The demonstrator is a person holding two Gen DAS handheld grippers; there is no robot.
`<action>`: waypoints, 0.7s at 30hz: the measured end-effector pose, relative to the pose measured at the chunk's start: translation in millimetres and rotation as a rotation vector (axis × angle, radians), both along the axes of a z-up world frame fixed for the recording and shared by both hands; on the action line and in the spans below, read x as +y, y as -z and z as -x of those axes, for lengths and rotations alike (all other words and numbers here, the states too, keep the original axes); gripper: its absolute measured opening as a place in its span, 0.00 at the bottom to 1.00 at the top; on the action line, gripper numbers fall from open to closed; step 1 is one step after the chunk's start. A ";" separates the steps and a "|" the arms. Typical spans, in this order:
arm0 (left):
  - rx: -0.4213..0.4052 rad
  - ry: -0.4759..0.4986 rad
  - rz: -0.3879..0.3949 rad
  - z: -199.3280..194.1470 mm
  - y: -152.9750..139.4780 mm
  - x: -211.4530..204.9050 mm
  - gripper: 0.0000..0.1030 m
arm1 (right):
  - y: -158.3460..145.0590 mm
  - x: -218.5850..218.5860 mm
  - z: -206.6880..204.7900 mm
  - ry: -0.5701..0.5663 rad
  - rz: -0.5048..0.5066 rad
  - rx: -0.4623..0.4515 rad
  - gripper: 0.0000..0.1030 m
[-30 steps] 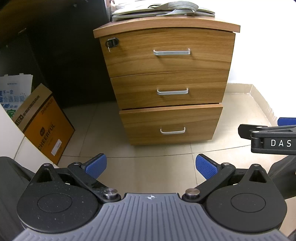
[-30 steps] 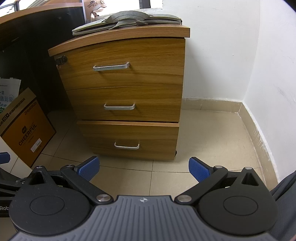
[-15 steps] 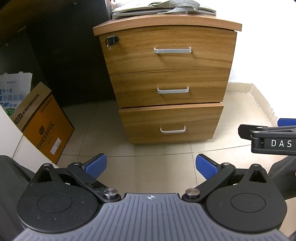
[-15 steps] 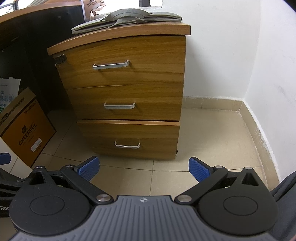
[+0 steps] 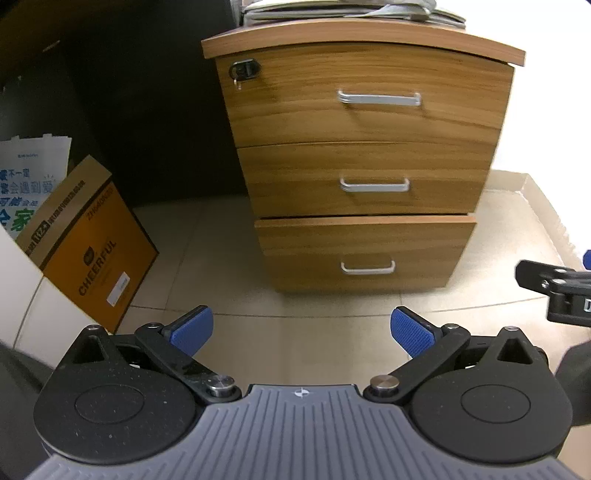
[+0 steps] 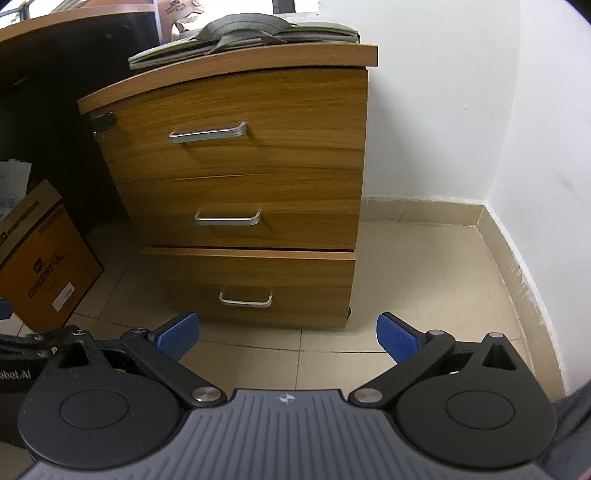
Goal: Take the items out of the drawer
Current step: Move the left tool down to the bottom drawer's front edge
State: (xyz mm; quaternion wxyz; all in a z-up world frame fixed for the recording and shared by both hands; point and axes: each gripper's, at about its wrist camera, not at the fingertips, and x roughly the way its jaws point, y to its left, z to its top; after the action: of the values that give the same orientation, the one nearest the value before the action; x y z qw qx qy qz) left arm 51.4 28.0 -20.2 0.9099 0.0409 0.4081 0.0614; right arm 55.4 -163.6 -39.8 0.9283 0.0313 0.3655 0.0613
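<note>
Left wrist view takes in more of the left side of the room: a white printed paper bag (image 5: 26,192) against the dark wall, an orange cardboard box (image 5: 92,254) leaning beside it on the tiled floor (image 5: 207,258), and the key lock (image 5: 243,70) at the top left corner of the wooden drawer cabinet (image 5: 362,147). At its far right edge the black body of the right claw (image 5: 557,291) juts in. The right wrist view shows instead the white wall (image 6: 443,110) and the room corner to the right of the cabinet, the cabinet's plain right side, and a grey bag (image 6: 243,33) lying on papers on its top.

The cabinet has three drawers, each with a silver handle. The bottom drawer (image 5: 365,254) stands slightly proud of the two above it; the others sit flush.

The left claw (image 5: 301,330) is released, its blue pads spread wide and holding nothing. The bottom drawer lies ahead of it, apart, with bare floor between. The right claw (image 6: 288,336) is likewise spread and empty, the bottom drawer handle (image 6: 245,299) just beyond and slightly left of its centre.
</note>
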 end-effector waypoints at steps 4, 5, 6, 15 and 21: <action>-0.031 0.004 -0.016 -16.1 3.2 8.6 1.00 | 6.2 -0.5 -15.0 -0.008 -0.008 -0.017 1.00; -0.041 0.006 -0.019 -19.9 4.0 11.0 1.00 | 7.8 0.9 -19.4 -0.012 0.000 -0.027 1.00; -0.046 0.008 -0.023 -24.8 5.1 13.8 1.00 | 9.8 2.4 -24.6 -0.014 0.005 -0.036 1.00; -0.039 0.004 -0.027 -72.0 21.1 38.0 1.00 | 33.4 -1.7 -73.7 0.008 -0.006 -0.042 1.00; -0.055 -0.046 0.015 -102.5 32.6 55.8 1.00 | 52.9 -8.8 -103.8 0.025 -0.007 -0.037 1.00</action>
State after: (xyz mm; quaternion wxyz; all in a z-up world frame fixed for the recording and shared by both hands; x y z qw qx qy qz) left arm 153.9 83.8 -52.8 0.9195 0.0229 0.3840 0.0804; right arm 159.2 -172.5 -92.7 0.9355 0.0379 0.3476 0.0512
